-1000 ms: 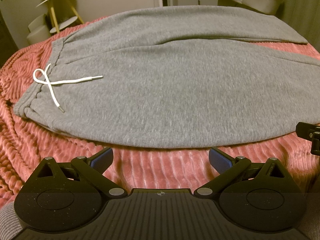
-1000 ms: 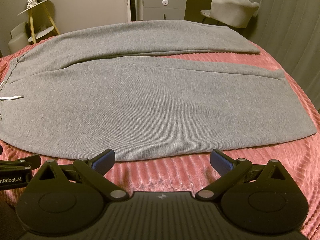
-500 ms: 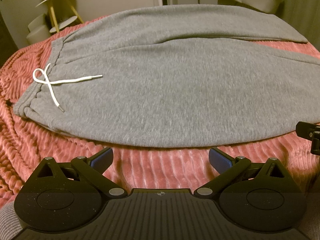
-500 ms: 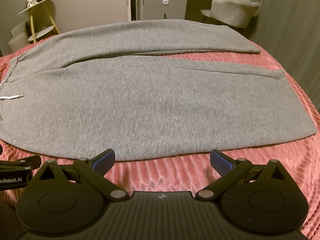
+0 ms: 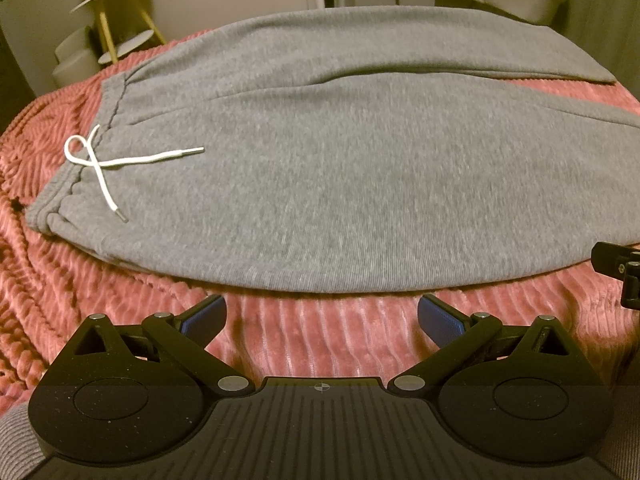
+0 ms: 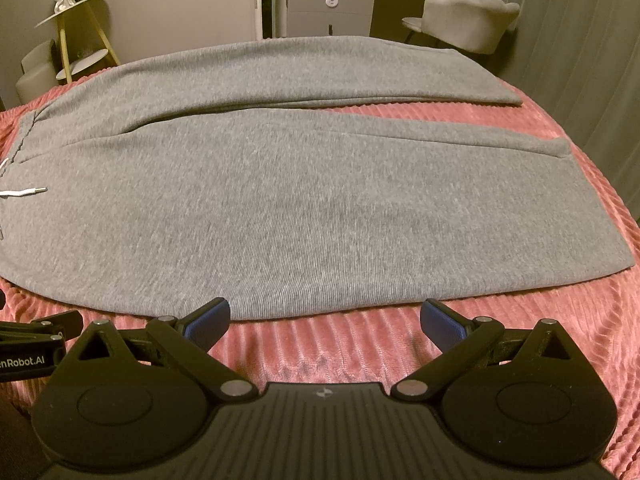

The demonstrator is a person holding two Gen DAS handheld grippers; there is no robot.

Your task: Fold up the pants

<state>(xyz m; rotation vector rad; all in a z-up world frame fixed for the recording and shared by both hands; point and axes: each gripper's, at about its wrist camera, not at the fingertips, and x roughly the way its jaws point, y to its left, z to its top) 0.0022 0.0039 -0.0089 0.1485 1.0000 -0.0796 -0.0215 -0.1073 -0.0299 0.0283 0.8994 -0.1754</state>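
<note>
Grey sweatpants (image 5: 340,168) lie flat on a pink ribbed blanket (image 5: 320,336), waistband to the left with a white drawstring (image 5: 104,160), legs running right. The right wrist view shows both legs (image 6: 304,208), the far one (image 6: 320,72) spread slightly apart, hems at the right. My left gripper (image 5: 322,316) is open and empty just short of the pants' near edge, by the hip. My right gripper (image 6: 324,318) is open and empty at the near edge of the near leg.
The blanket (image 6: 560,340) covers a bed. Beyond it stand a gold side table (image 5: 112,20), a grey cabinet (image 6: 328,12) and a pale chair (image 6: 468,20). A curtain (image 6: 580,40) hangs at the right. Each gripper's edge shows in the other's view (image 5: 620,272).
Both grippers have eased slightly forward toward the pants' near edge. The pants have not moved.
</note>
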